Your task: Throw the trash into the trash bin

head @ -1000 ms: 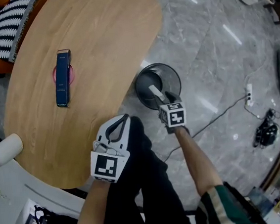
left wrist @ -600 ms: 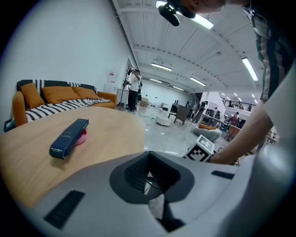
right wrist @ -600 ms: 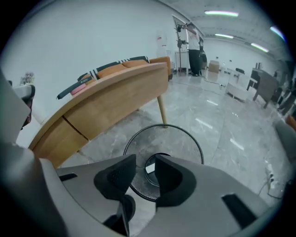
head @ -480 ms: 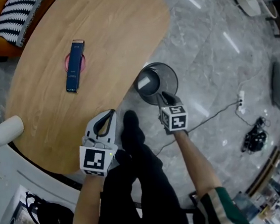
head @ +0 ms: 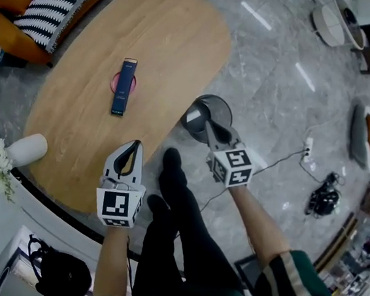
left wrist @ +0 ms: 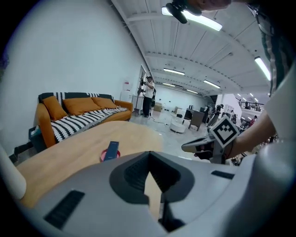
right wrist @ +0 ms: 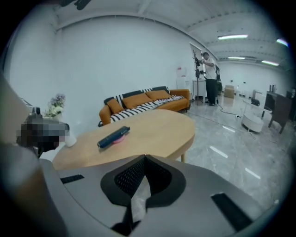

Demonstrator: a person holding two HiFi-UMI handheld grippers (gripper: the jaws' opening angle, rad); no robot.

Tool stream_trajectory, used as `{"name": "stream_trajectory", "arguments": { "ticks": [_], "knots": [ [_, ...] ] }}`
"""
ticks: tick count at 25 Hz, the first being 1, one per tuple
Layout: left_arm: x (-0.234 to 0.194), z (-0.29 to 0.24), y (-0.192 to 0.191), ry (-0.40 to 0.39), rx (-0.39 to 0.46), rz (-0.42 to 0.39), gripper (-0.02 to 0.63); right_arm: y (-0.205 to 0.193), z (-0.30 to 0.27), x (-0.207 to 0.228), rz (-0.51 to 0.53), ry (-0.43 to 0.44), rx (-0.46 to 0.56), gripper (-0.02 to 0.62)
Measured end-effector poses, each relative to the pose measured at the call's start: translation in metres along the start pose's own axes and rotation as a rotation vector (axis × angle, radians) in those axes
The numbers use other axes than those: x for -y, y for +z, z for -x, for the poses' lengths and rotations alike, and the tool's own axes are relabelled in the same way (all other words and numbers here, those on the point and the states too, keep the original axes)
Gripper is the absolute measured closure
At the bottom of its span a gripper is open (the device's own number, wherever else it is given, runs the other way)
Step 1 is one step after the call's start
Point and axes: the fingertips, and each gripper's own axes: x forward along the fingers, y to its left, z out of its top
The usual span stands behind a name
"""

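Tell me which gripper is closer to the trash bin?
Right. The right gripper hangs over the near rim of the trash bin; the left gripper is off to the side, over the table edge.
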Motion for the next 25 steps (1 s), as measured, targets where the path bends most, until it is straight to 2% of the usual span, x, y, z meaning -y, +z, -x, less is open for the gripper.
{"name": "stream_trajectory", "arguments": {
  "ticks": [4,7,13,17,25],
  "knots": [
    [-0.018,0.022,0.018,0.062,0.024,0.037,0.606,0.05,0.017,-0.045,0.082,0.087,0.071,0.595],
    [-0.03,0.032,0.02,0.093,0.028,0.056,0.606,0.075,0.026,-0.075,0.133,0.125,0.073,0.595],
    [-0.051,0.052,0.019,0.16,0.032,0.092,0.606,0.084,0.003,-0.113,0.144,0.219,0.106,0.595],
    [-0.057,0.068,0.015,0.194,0.032,0.115,0.606,0.092,-0.013,-0.146,0.147,0.28,0.073,0.594],
    [-0.078,0.095,-0.006,0.284,0.028,0.182,0.606,0.087,-0.045,-0.193,0.209,0.346,0.021,0.594]
  ]
}}
